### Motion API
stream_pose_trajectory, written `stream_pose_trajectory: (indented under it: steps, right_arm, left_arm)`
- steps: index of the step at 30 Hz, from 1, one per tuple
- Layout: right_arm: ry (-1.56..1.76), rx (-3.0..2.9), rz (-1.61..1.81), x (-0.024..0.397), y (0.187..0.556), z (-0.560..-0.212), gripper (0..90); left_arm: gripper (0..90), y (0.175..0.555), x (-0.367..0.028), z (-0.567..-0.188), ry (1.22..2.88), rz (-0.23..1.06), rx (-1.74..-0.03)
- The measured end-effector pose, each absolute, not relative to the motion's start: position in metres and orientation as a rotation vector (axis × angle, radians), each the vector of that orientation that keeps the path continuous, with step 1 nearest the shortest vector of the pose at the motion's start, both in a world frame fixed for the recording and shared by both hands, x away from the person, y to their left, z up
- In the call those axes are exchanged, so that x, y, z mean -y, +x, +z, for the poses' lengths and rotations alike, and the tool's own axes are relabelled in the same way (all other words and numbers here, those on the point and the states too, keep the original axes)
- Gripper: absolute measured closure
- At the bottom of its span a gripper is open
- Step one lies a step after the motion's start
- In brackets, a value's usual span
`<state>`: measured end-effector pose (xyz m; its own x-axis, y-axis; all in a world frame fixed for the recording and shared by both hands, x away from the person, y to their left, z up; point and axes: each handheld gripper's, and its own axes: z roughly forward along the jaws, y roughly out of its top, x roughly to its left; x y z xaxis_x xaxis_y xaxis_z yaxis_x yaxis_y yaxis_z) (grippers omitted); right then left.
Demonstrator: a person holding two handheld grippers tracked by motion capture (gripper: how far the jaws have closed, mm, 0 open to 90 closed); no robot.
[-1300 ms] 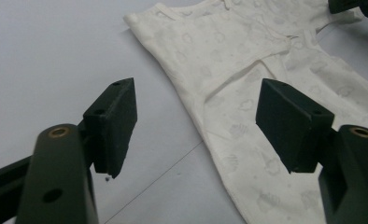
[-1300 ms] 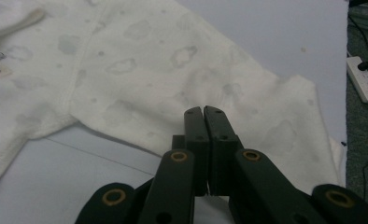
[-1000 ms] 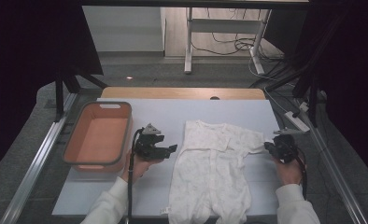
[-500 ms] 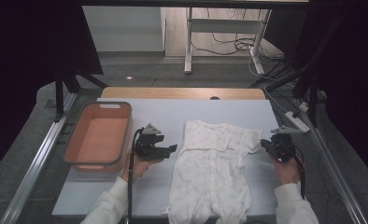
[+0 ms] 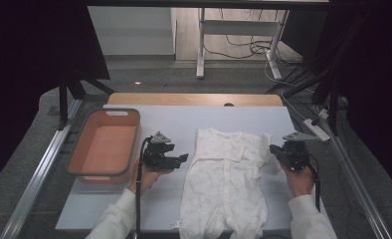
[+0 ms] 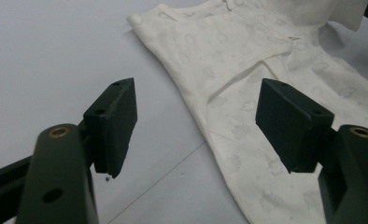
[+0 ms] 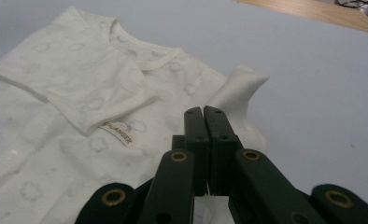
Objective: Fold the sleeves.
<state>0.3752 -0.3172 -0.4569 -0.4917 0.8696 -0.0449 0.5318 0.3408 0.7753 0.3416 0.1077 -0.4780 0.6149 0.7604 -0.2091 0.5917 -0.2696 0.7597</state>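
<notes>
On the right edge of the table (image 5: pixel 194 117) our right gripper (image 5: pixel 279 152) – jaws clamped on the sleeve (image 7: pixel 240 84) of the white romper (image 5: pixel 226 184) – has lifted it inward for folding, while our left gripper (image 5: pixel 179 159) waits open beside the garment.

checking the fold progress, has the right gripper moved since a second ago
Yes. In the high view the right gripper, shut on the white baby suit's sleeve, has shifted slightly inward, away from the table's right edge.
</notes>
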Motion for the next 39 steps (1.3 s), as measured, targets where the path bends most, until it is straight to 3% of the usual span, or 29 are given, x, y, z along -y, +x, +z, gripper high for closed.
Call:
stream_pose_trajectory:
  steps: [30,32,37,39]
  right_arm:
    - [1.012,-2.271,1.040,0.249,0.382,-0.454,87.0]
    - [0.994,-2.297,1.036,0.243,0.382,-0.457,83.4]
    - [1.015,-2.284,1.108,0.243,0.380,-0.453,60.7]
    - [1.054,-2.250,1.110,0.248,0.380,-0.450,55.9]
  left_arm:
    - [29.5,0.342,-0.106,-0.479,1.987,0.244,-1.066]
    - [29.5,0.342,-0.104,-0.479,1.992,0.242,-1.064]
    - [29.5,0.342,-0.106,-0.479,1.981,0.244,-1.068]
    - [29.5,0.342,-0.107,-0.479,1.978,0.246,-1.068]
